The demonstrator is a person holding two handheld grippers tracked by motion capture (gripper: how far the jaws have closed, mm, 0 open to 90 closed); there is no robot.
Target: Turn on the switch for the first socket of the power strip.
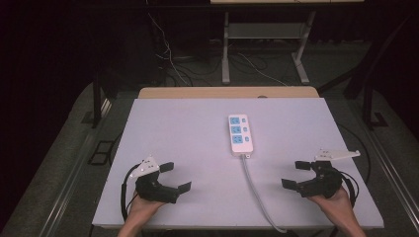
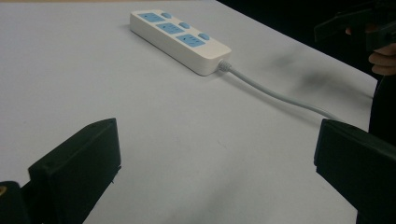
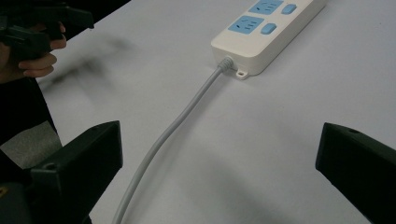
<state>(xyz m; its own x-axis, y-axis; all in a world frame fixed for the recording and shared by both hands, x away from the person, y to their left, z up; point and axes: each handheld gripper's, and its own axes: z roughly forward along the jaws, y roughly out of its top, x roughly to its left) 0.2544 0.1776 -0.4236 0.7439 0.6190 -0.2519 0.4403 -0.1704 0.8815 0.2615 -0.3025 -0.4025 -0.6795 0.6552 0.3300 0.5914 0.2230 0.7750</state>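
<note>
1. Left gripper [image 1: 175, 176] sits low at the near left of the counter [image 1: 178, 128], jaws spread wide, nothing between them.
2. Right gripper [image 1: 296, 174] mirrors it at the near right, jaws just as wide and empty, held in a hand [image 1: 337, 200].
3. The power strip [image 1: 240, 135] lies flat in the middle of the counter, a little right of centre, well apart from both grippers.
4. It shows three blue sockets, each with a blue switch beside it.
5. Its grey cable [image 1: 257, 195] leaves the near end and runs toward the counter's near edge, passing between the two grippers.
6. In the right gripper view the cable [image 3: 182, 119] runs down between the open jaws; whether it touches them, I can't tell.
7. In the left gripper view the strip [image 2: 180, 40] lies ahead, beyond the jaws.
</note>
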